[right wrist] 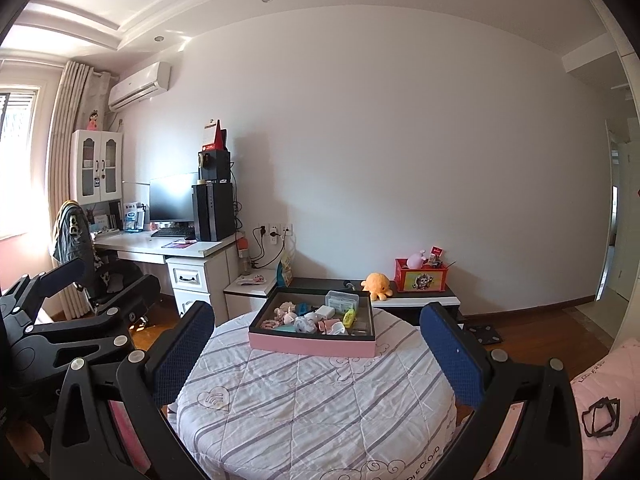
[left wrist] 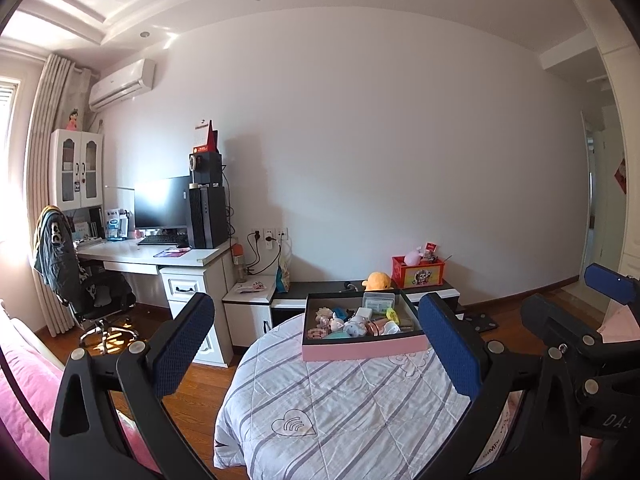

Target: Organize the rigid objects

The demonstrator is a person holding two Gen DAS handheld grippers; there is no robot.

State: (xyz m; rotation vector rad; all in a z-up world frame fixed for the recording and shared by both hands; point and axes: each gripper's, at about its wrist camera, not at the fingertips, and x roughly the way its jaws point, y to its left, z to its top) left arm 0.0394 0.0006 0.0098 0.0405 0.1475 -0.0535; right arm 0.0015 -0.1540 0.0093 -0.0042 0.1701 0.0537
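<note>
Both claws, left claw (left wrist: 316,344) and right claw (right wrist: 316,344), spread wide, empty. We should approach the shallow pink-walled cardboard tray (right wrist: 312,347) of trinkets on the bed (right wrist: 304,408) slowly, choosing one piece.

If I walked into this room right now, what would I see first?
Probably the pink box full of little toys and bits, sitting on the round striped bed right in the middle. Behind it, an orange octopus toy sits on a low shelf beside a red crate. Both grippers, left and right, hover open, holding nothing.
</note>
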